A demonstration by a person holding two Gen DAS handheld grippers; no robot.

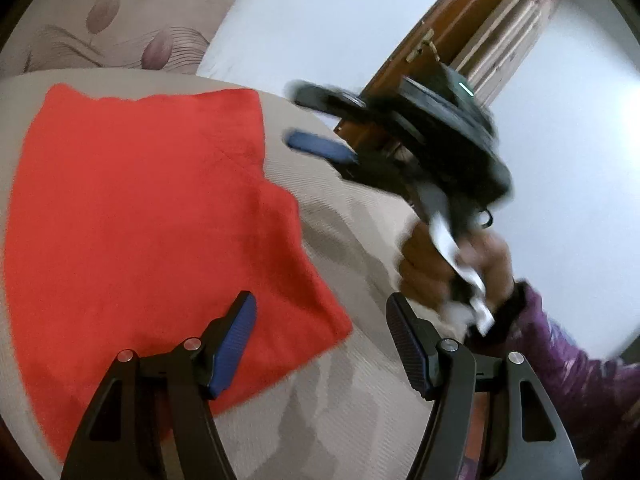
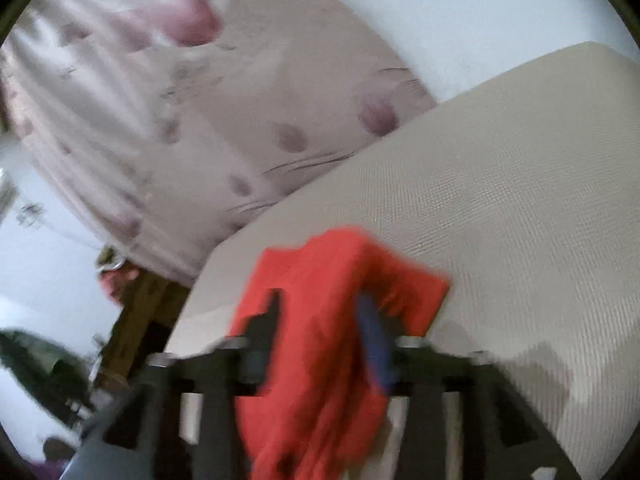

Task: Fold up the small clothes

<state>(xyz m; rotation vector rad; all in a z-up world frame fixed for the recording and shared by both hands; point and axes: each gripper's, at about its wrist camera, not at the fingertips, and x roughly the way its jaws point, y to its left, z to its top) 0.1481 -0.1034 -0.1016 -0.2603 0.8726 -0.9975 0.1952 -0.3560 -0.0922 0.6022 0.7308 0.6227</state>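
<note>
A red cloth point(image 1: 140, 208) lies flat on a beige woven cushion point(image 1: 360, 220). My left gripper point(image 1: 320, 320) hovers open over the cloth's near right corner. Its left finger point(image 1: 236, 340) is above the red fabric and its right finger point(image 1: 404, 340) above bare cushion. The right gripper point(image 1: 312, 124), held by a hand in a purple sleeve, is blurred and raised by the cloth's far right edge, jaws apart with nothing pinched. In the right wrist view the red cloth point(image 2: 332, 264) shows bunched between and beyond the spread fingers of the right gripper point(image 2: 324, 328).
A floral fabric point(image 1: 120, 28) hangs behind the cushion's far edge, seen again as the floral fabric point(image 2: 240, 100). A brown wooden door frame point(image 1: 460, 32) and a white wall stand to the right. The beige cushion point(image 2: 500, 180) stretches right of the cloth.
</note>
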